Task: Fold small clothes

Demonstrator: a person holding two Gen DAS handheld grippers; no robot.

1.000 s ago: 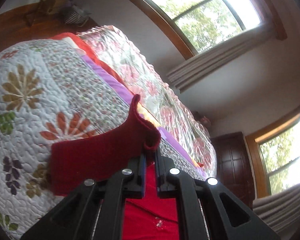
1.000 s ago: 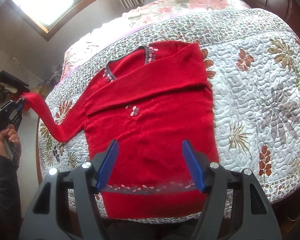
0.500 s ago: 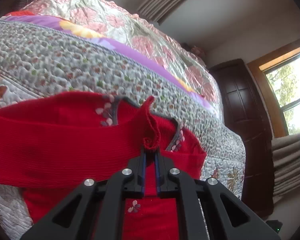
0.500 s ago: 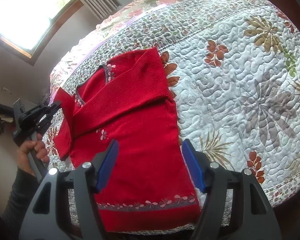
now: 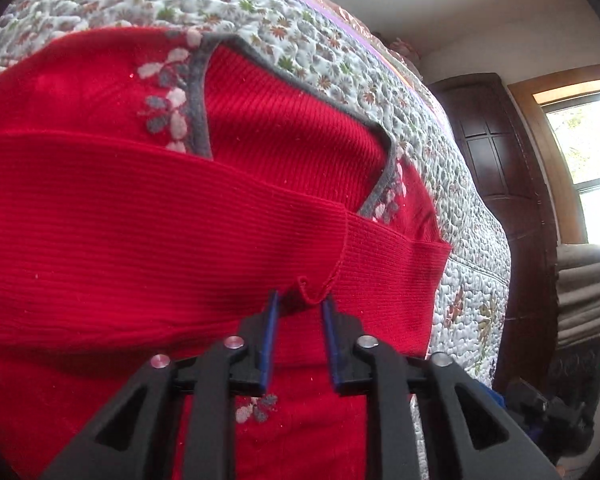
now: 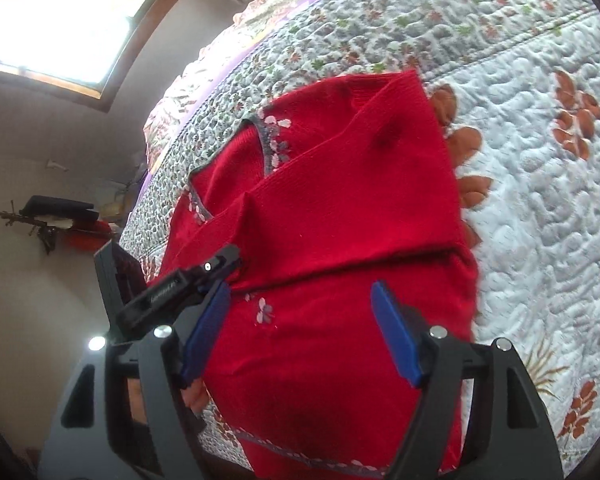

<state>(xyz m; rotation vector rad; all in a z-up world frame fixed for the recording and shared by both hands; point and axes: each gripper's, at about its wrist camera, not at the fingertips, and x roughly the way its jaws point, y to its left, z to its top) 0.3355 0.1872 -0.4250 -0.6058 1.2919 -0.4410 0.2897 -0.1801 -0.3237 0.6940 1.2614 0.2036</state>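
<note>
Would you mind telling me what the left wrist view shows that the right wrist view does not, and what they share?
Only the left wrist view shows the sleeve cuff close up, lying loose just ahead of the left gripper, whose fingers stand apart. It also shows a dark wooden cabinet.

Only the right wrist view shows the sweater's grey-trimmed hem, the wide-open right gripper above the body, and the left gripper from outside.

Both show the red sweater with both sleeves folded across, on the floral quilt.

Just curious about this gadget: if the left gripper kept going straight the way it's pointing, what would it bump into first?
Most likely the cuff of the folded sleeve, which sits right at the tips of the open left gripper. Behind it lies the red sweater, spread on the quilt. Exact depth is hard to judge.
</note>
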